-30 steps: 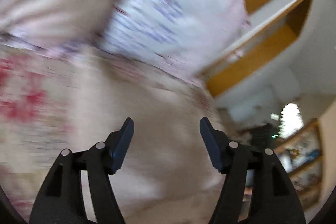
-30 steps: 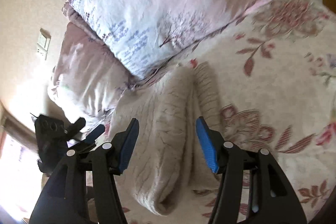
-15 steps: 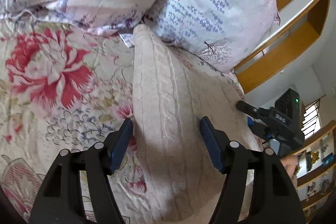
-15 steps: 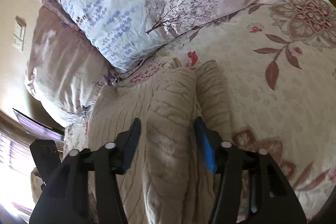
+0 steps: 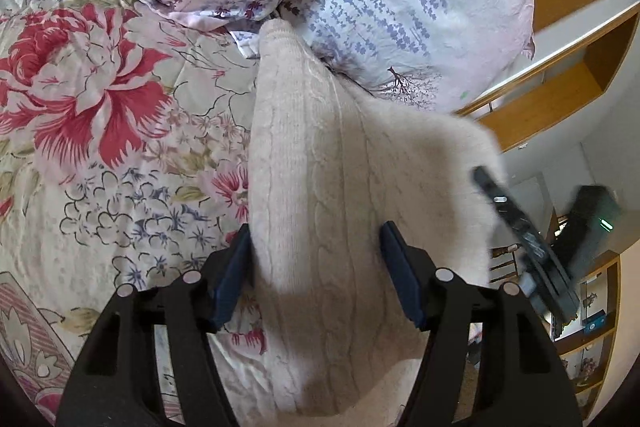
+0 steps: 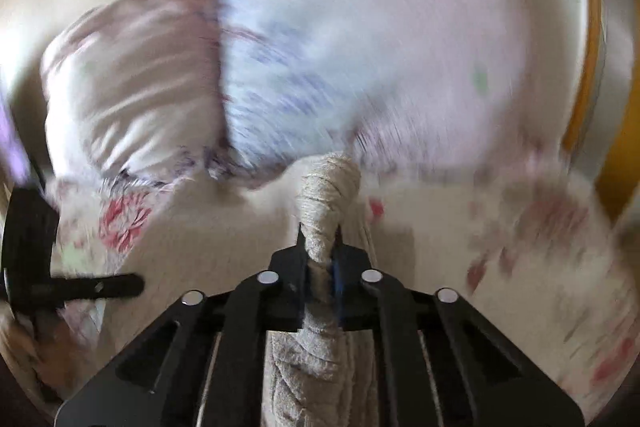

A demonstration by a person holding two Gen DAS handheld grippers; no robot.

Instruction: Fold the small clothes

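Folding is barely begun — your right gripper (image 6: 320,261) has its jaws clamped on a bunched edge of the cream knit garment (image 5: 320,195), lifted off the bed (image 5: 120,147); your left gripper (image 5: 316,275) straddles it, jaws apart, gripping nothing.

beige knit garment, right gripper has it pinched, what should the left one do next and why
Probably close the left gripper. Its jaws stand open astride the beige knit garment without pressing it, while the right gripper is shut on a bunched part and lifting. Gripping that side would let both ends carry the fold over the floral bedspread.
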